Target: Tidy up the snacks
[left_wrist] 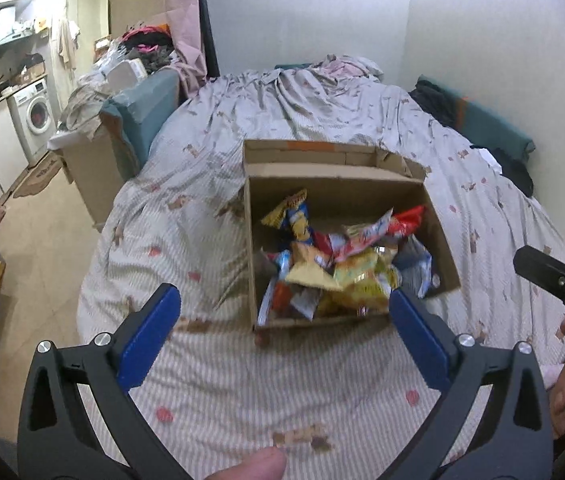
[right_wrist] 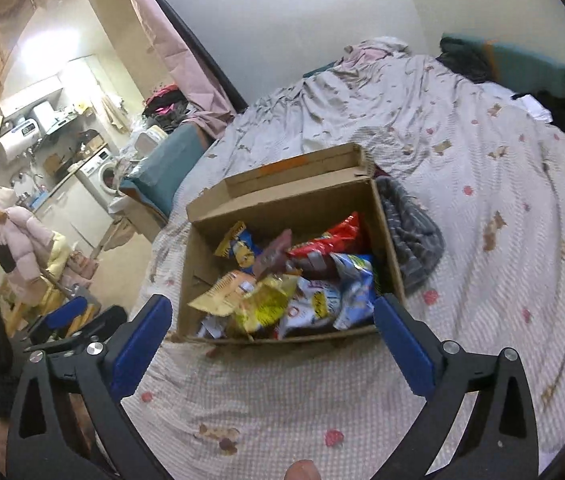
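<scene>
Left gripper (left_wrist: 284,304): we see our blue-padded fingers (left_wrist: 150,336) spread as wide as they go, with nothing between them but the bedsheet and the near edge of the box; they hold nothing.
Right gripper (right_wrist: 272,314): our fingers (right_wrist: 142,344) here also stand fully apart and empty, hovering short of the box's near wall.
Cardboard box (left_wrist: 250,240): it sits open on the bed, its flap folded back on the far side, just ahead of both our grippers.
Snacks (left_wrist: 338,268): we see a loose heap of packets inside the box, piled toward its near side, in yellow, red, blue and white wrappers; a red packet (right_wrist: 334,236) lies toward the far right corner in the right wrist view.
Bed (left_wrist: 202,380): a striped sheet with small prints covers it and is rumpled toward the far wall.
Grey cloth (right_wrist: 410,236): it lies bunched against the box's right wall in the right wrist view.
Washing machine (left_wrist: 36,114): it stands in the kitchen area, well apart to the left.
Thumb (left_wrist: 250,466): we see its tip at the bottom edge of the left wrist view.
</scene>
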